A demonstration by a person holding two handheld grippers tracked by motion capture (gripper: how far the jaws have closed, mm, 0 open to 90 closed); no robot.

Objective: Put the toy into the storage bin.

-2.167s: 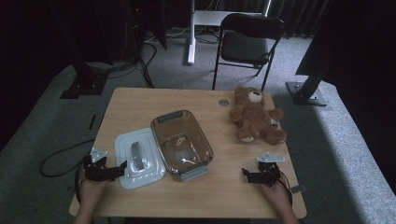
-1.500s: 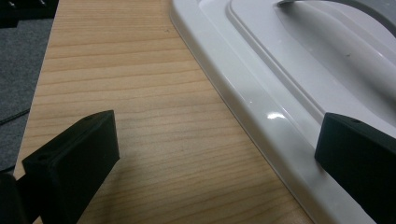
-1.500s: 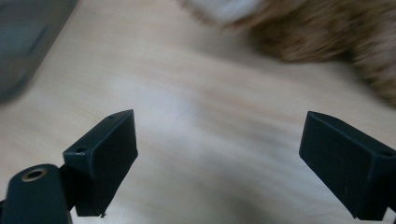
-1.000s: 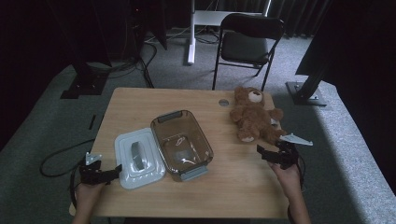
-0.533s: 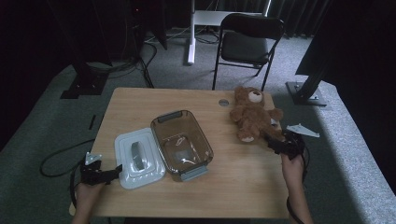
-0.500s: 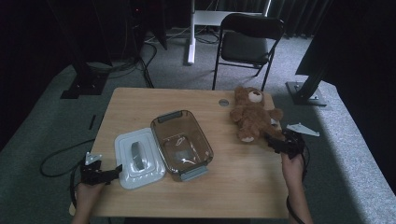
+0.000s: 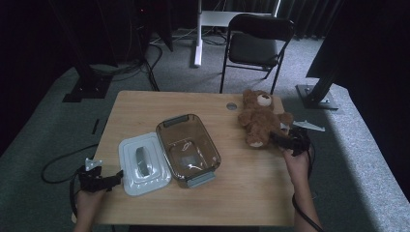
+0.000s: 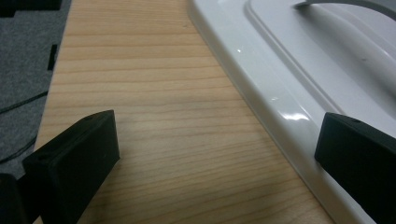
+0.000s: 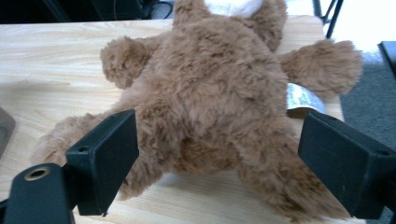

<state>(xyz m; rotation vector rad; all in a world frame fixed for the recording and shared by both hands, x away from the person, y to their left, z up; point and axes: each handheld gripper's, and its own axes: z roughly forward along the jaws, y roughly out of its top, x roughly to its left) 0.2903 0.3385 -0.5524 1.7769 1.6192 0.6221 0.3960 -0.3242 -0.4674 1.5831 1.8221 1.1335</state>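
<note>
Carrying everything here, the tabletop (image 7: 241, 193) runs under both hands, with a chair (image 7: 258, 41) on the floor well beyond its far edge. The tub (image 7: 188, 150), clear brown and uncovered, stands near the middle, well to the left of the right claw; through its walls only glints show, and what lies in it cannot be told. Its lid (image 7: 143, 163) lies flat just beside it, handle up, touching or nearly touching the tub's near left wall. The bear (image 7: 258, 118) lies on its back at the far right, head away from the person, directly in front of the right claw (image 7: 286, 141).

That claw is spread wide; in the right gripper view its jaws stand either side of the bear's (image 9: 210, 98) lower body and legs, not pinching the fur, and whether they brush it cannot be told. The right hand (image 7: 296, 157) reaches forward along the tabletop's right edge, forearm stretched out.

The left claw (image 7: 115, 178) is also spread wide and holds nothing. In the left gripper view one jaw hangs over bare wood, the other over the lid's (image 8: 289, 79) rim. The left hand (image 7: 89, 193) sits low at the near left corner.
</note>
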